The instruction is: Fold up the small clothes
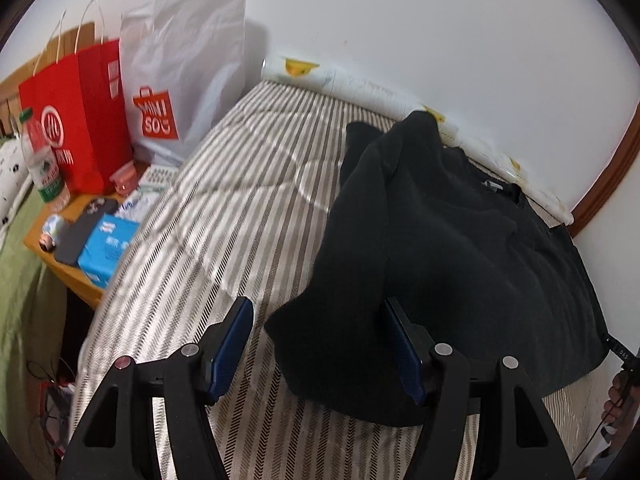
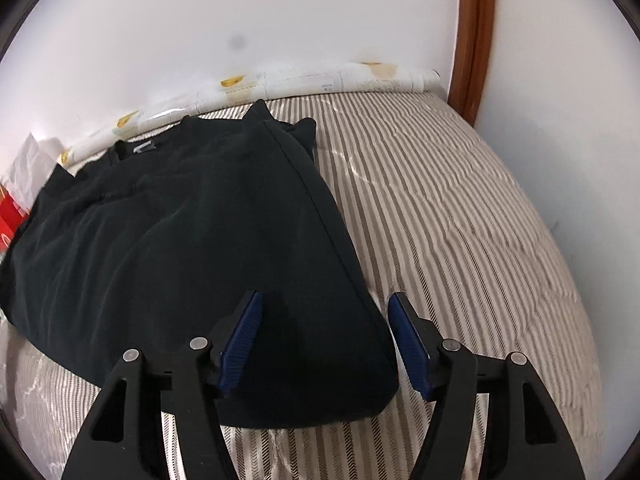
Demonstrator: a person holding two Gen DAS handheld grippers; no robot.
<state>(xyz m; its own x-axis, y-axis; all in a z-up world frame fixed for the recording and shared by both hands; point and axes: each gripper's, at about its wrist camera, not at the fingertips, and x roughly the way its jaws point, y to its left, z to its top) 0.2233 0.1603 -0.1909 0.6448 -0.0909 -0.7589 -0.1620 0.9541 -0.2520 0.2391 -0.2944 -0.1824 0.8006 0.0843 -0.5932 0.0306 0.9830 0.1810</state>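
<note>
A black T-shirt [image 2: 180,240] lies partly folded along the striped bed's [image 2: 460,220] wall edge, both the left gripper [image 1: 320,344] and right gripper [image 2: 324,340] with jaws apart, gripping nothing.

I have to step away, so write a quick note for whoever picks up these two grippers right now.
Left gripper: jaws open, holding nothing, hovering over the near left corner of the black garment.
Right gripper: jaws open, holding nothing, over the garment's near right corner.
The garment lies on the striped mattress, collar toward the wall, with one side already folded in over the middle.
Left to do: probably grip the near hem and finish the fold.
</note>
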